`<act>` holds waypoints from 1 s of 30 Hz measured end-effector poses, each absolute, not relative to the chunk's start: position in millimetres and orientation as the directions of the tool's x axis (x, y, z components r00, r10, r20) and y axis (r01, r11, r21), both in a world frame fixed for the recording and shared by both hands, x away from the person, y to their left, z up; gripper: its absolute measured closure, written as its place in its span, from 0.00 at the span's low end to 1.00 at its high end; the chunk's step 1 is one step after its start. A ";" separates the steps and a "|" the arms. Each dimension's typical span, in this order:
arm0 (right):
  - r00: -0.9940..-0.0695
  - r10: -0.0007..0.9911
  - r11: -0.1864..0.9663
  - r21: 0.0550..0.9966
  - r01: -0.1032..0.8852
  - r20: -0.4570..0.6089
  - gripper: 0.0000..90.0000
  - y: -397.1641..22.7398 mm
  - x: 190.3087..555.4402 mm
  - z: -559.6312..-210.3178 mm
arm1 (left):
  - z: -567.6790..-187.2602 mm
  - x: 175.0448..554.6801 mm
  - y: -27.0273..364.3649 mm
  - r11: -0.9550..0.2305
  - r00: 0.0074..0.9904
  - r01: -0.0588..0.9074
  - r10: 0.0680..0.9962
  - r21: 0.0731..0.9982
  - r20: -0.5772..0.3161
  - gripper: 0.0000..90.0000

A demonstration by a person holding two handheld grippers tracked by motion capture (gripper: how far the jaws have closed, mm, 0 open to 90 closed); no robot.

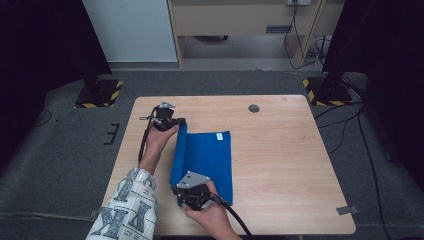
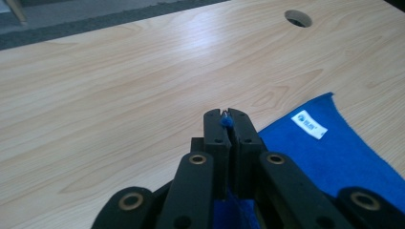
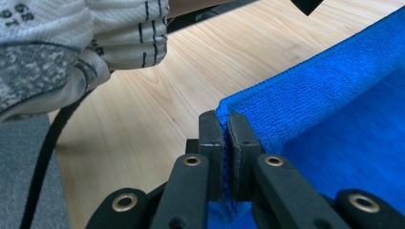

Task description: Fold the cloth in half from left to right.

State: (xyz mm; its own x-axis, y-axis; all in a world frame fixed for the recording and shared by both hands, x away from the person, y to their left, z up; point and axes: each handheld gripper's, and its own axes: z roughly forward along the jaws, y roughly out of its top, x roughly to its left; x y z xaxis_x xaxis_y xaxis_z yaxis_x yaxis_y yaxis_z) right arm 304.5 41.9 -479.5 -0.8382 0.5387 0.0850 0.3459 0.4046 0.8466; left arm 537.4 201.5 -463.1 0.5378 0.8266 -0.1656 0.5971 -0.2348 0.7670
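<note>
Right gripper (image 3: 225,126): jaws clamped on near corner of cloth (image 1: 210,155).
Left gripper (image 2: 228,121): jaws pinched on far corner of same edge.
Held edge: raised, long axis near-to-far, left of flat cloth.
Fold direction: rightward, toward label (image 1: 219,136).

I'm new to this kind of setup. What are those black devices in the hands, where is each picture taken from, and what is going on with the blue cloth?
A person holds a black two-jaw hand gripper in each hand; there is no robot arm. The high view looks down on a light wooden table. The other two pictures come from cameras riding on each gripper, looking along its jaws. A blue microfibre cloth with a small white label lies on the table. The left gripper and the right gripper are each shut on a corner of the cloth's left edge, lifting it into a fold.
</note>
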 end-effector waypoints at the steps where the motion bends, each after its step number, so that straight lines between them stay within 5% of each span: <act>1: -0.835 0.544 0.408 0.843 0.350 0.084 0.96 36.9 304.4 -480.4 | -464.8 538.1 198.1 -0.237 0.539 0.598 0.826 0.765 -0.165 0.97; 30: -0.794 0.605 0.429 0.811 0.397 0.068 0.96 -40.6 301.7 -494.7 | -487.2 549.3 102.9 -0.304 0.624 0.584 0.762 0.753 -0.177 0.97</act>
